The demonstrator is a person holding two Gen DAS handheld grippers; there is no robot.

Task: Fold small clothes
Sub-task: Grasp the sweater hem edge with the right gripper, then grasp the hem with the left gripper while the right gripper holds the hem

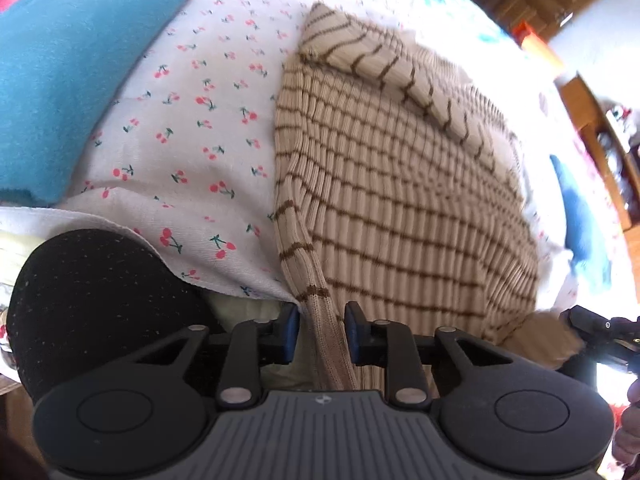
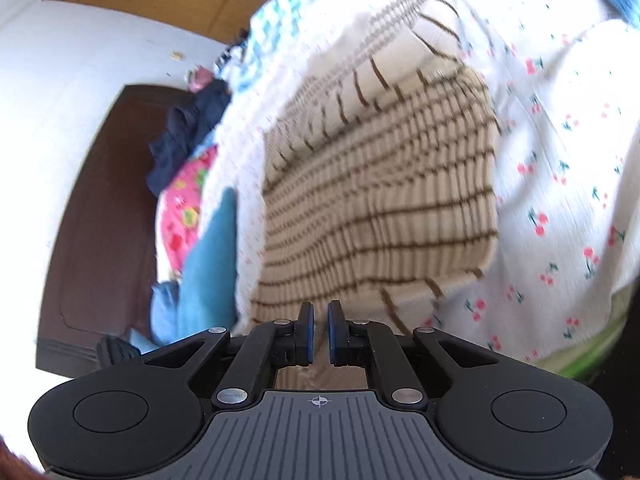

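On the cherry-print sheet point(image 1: 192, 128), going from left to right, a folded blue cloth point(image 1: 60, 92) is lying at the far left, well apart from the work, and a person's dark-clothed knee point(image 1: 92, 300) is showing at the near left edge. Just right of that, the left gripper point(image 1: 322, 332) is sitting at the near left corner of the striped beige knit top point(image 1: 400, 200), its blue pads point(image 1: 290, 332) standing close on either side of a ridge of the hem; whether they are pressing the cloth I cannot tell for certain. The garment is spreading away from both tools, its long axis running from the near hem toward the far end, where a sleeve point(image 1: 384, 64) is lying folded diagonally across the body. At the right, the right gripper point(image 2: 319, 334) is holding the near right part of the same hem, its jaws drawn almost together with beige fabric passing between them. Both hands are equally near the hem and side by side along it, so the coming fold probably depends on carrying this edge straight away from the person, along that long axis, toward the sleeve end.
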